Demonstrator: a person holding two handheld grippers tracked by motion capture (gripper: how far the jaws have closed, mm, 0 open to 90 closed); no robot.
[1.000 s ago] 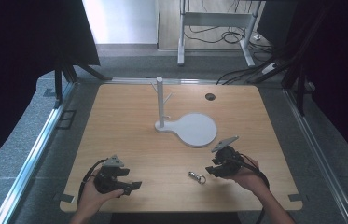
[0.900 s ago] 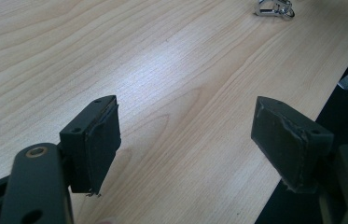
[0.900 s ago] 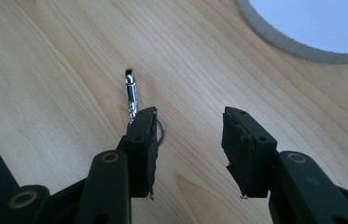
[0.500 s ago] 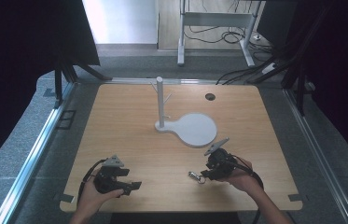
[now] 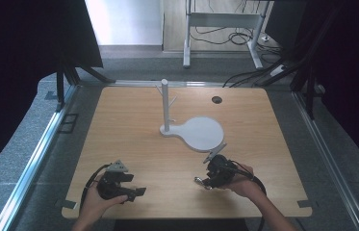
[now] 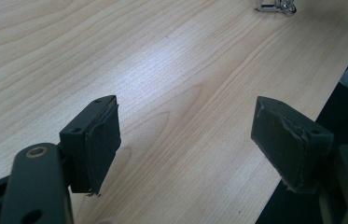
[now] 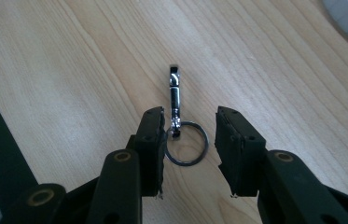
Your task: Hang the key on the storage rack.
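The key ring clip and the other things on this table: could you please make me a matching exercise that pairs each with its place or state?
Things:
1. key ring clip
2. white stand
3. left gripper
4. right gripper

Places or states:
A. upright post on a round base, mid-table
B. jaws wide open over bare wood, near the table's front edge
C. lying flat on the wooden table, its ring between two black jaws
D. jaws part-open, set either side of a metal ring

Pairs: 1-C, 2-A, 3-B, 4-D
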